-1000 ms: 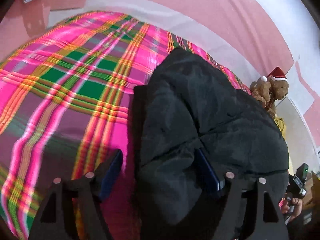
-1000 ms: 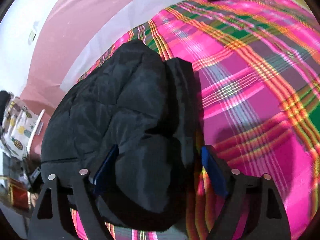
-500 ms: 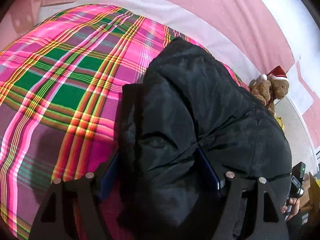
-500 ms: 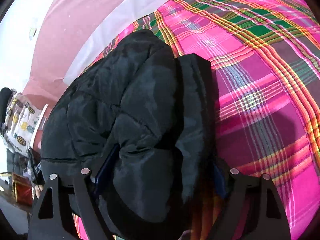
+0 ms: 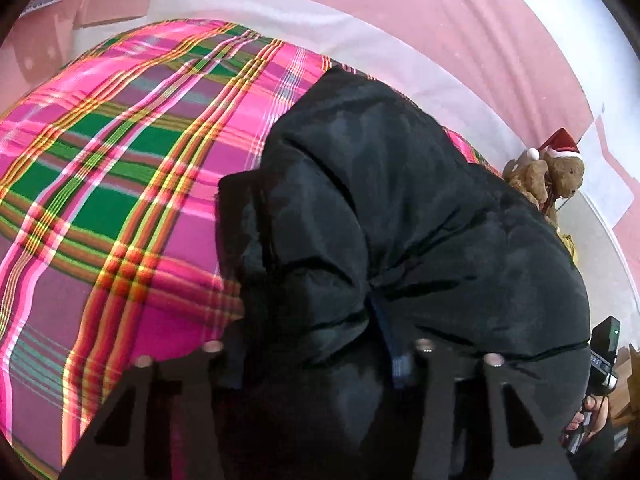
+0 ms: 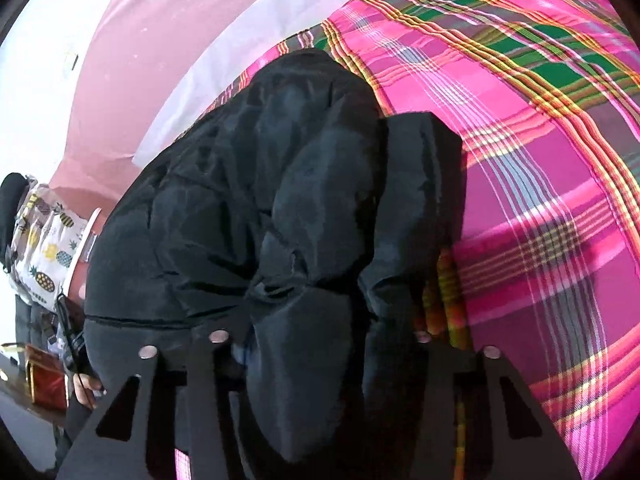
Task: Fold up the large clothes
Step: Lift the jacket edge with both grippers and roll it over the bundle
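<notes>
A black puffer jacket (image 5: 400, 220) lies folded in a bulky heap on a pink, green and yellow plaid bedspread (image 5: 120, 200). My left gripper (image 5: 308, 332) has its jaws closing over the jacket's near left end; the padding puckers between the fingers, and the left finger is buried in it. In the right wrist view the same jacket (image 6: 260, 200) fills the middle. My right gripper (image 6: 328, 340) is closing on the jacket's near right end, with a thick fold bulging up between the pads.
The plaid bedspread (image 6: 540, 160) stretches away on the outer side of each gripper. A teddy bear in a Santa hat (image 5: 556, 172) sits at the bed's far corner. Pink wall runs behind. A pineapple-print cloth (image 6: 44, 248) hangs at the left edge.
Both grippers slid forward over the jacket's near edge and their jaws narrowed, bunching the padding between them. The jacket now fills more of each view.
</notes>
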The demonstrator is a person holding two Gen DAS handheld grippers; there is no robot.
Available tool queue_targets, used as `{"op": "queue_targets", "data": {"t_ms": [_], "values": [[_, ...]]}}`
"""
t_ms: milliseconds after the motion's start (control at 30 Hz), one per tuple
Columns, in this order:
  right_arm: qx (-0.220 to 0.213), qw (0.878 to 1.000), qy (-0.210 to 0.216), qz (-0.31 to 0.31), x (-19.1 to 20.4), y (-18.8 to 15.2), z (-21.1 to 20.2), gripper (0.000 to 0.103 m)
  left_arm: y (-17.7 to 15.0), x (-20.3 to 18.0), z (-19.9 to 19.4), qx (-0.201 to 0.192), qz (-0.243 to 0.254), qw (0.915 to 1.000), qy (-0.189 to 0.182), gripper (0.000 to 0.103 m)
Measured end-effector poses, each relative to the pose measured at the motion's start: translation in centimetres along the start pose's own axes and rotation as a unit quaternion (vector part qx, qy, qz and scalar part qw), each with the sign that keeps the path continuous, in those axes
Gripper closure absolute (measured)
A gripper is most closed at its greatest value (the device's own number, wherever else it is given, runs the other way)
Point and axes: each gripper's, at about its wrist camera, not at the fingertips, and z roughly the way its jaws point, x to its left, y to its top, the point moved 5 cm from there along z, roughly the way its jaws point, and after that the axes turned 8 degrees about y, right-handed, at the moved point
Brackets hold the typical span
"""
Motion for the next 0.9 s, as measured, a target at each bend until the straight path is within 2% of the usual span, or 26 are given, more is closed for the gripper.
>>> {"op": "queue_targets", "data": {"t_ms": [67,167,333,567,700,900], "values": [[-0.005,1.0,-0.008,-0.011,1.0,0.3,-0.7,0.073,0.3,-0.5,-0.7,-0.005,0.009,0.9999,0.011,0.072],[-0.019,0.999,-0.012,-0.025,2.2,0.8,-2.1,0.078,1.2,-1.1,-2.7,-0.022,0.017,0.9994,0.021,0.081],[-0.05,0.998,0.008,-0.039,4.4,2.2,-4.6,0.081,3.6,-1.6,-6.5,-0.065,0.012,0.9978,0.001,0.084],[-0.073,0.994,0.033,-0.069,8.2,4.1,-5.6,0.081,7.2,-1.9,-9.9,-0.107,0.02,0.9941,-0.008,0.085],[-0.079,0.992,0.048,-0.089,10.7,6.1,-4.6,0.081,9.4,-0.7,-11.6,-0.129,0.014,0.9915,-0.009,0.085],[-0.077,0.988,0.061,-0.118,14.1,9.2,-0.4,0.08,13.4,2.1,-13.0,-0.162,0.018,0.9866,0.008,0.087]]}}
